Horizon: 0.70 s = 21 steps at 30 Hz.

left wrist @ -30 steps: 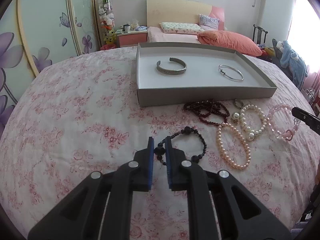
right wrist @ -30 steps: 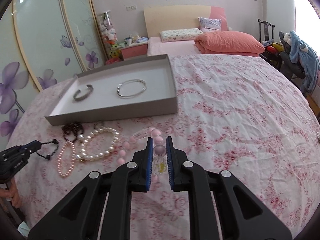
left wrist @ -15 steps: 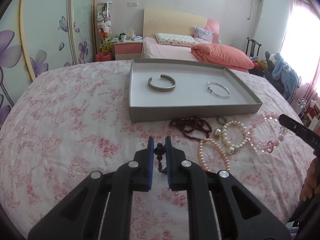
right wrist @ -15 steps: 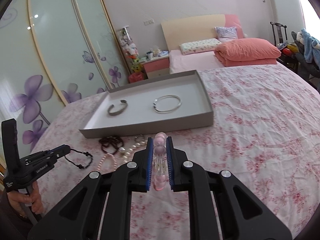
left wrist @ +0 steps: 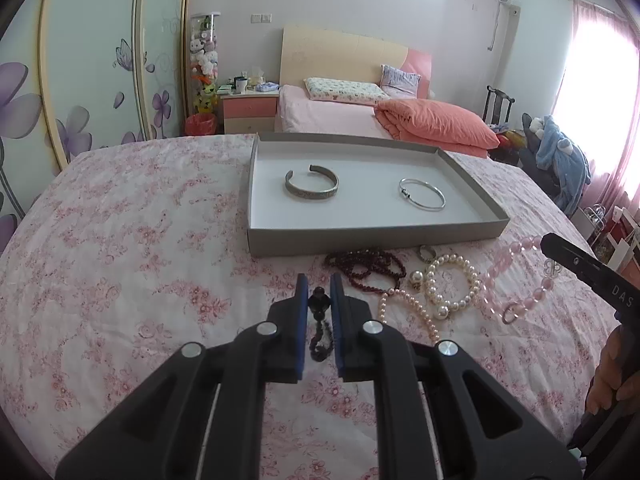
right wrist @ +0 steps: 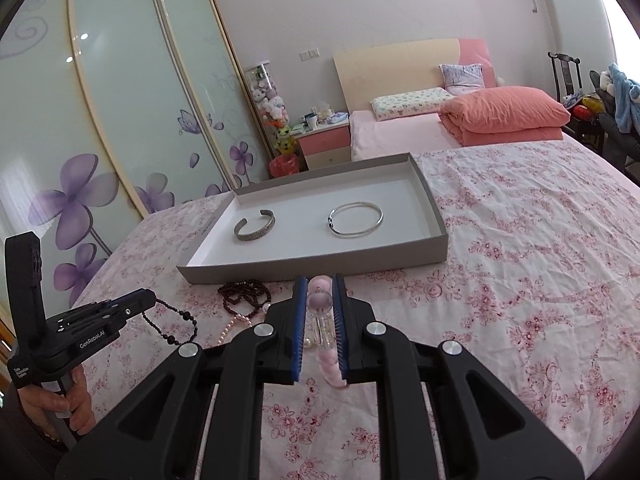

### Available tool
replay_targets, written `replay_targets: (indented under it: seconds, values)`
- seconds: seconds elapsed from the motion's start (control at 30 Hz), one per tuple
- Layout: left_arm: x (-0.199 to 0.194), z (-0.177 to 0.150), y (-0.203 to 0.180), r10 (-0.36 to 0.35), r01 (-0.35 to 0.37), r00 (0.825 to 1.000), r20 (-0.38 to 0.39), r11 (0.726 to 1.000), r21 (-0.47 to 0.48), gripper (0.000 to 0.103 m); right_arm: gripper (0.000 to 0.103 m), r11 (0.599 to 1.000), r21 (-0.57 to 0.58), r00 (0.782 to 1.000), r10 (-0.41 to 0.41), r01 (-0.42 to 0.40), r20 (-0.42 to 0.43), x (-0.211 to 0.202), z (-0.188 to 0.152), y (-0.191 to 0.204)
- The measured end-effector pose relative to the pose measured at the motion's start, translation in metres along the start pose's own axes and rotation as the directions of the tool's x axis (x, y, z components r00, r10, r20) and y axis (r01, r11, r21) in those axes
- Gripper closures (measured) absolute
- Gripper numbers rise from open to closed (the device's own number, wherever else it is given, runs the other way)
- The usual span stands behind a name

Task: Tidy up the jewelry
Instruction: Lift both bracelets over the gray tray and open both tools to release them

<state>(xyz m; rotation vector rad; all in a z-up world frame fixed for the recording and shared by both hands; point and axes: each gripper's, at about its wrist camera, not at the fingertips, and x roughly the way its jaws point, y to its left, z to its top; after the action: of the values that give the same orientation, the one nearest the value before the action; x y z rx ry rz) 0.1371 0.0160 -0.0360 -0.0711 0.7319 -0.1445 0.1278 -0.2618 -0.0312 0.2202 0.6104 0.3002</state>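
A floral bedspread (left wrist: 120, 264) fills the lower frame, with the grey tray (left wrist: 372, 236) set mid-frame, presumably to receive the pieces. A black bead bracelet (left wrist: 320, 328) is pinched in the left gripper (left wrist: 319, 312) at bottom centre, and a pink bead bracelet (right wrist: 326, 336) is clamped in the right gripper (right wrist: 320, 316), both lifted clear for carrying trayward.

Right tongs (right wrist: 320, 300) clamp pink bead bracelet (right wrist: 320, 300); left tongs (right wrist: 138, 300) hold black beads (right wrist: 176, 326).

Black tool (left wrist: 319, 292) bodies, blue pads (left wrist: 301, 304), silver screws (left wrist: 267, 328).
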Motion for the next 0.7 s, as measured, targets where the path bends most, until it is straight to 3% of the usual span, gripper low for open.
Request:
replay_targets:
  seconds: [0.7]
  values:
    - [-0.031, 0.008, -0.023, 0.041, -0.048, 0.991, 0.128, 0.998, 0.049, 0.091, 0.089, 0.998, -0.051, 0.990, -0.016, 0.024, 0.137, -0.028, 0.011, 0.019]
